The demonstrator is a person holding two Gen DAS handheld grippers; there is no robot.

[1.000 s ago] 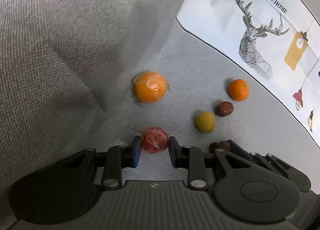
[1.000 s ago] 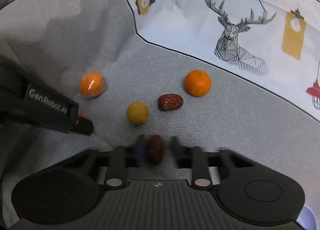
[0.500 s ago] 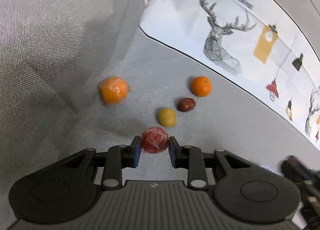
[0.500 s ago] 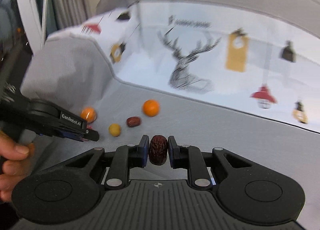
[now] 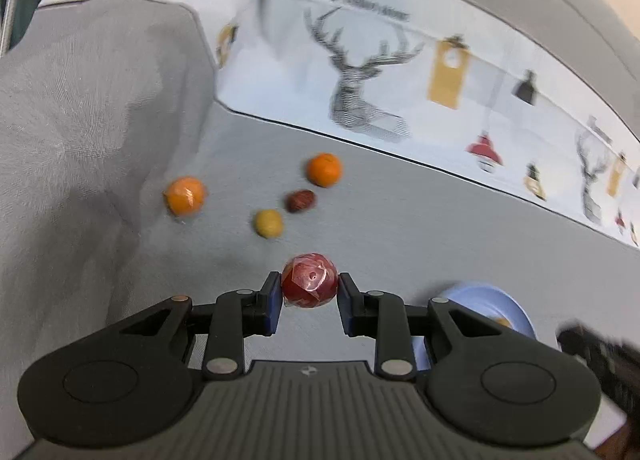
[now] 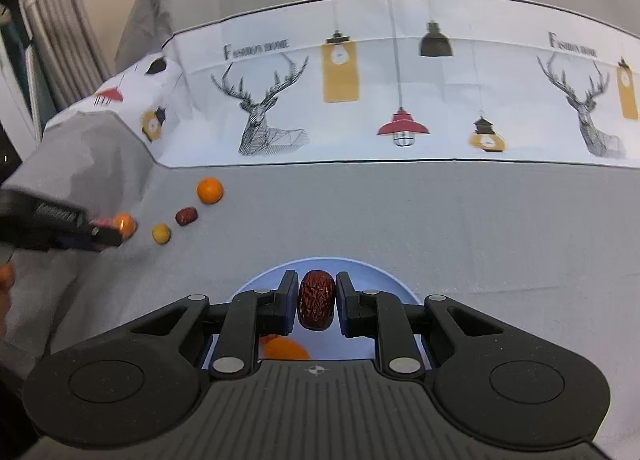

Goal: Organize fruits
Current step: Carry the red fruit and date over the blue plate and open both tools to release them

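Observation:
My left gripper (image 5: 309,285) is shut on a red plastic-wrapped fruit (image 5: 309,280) and holds it above the grey cloth. My right gripper (image 6: 317,298) is shut on a dark red date (image 6: 317,299) and holds it over a light blue plate (image 6: 376,278), which has an orange fruit (image 6: 284,349) in it. The plate also shows in the left wrist view (image 5: 496,302) at lower right. On the cloth lie a wrapped orange (image 5: 185,196), a yellow fruit (image 5: 269,223), another date (image 5: 301,200) and an orange (image 5: 324,169).
A white printed cloth with deer and lamps (image 6: 360,92) covers the back of the grey surface. The left gripper's body (image 6: 52,226) shows at the left edge of the right wrist view. A raised grey fold (image 5: 80,100) lies left of the fruits.
Both grippers have lifted and moved right with their fruit. The right gripper now hangs over the blue plate. The loose fruits look farther away.

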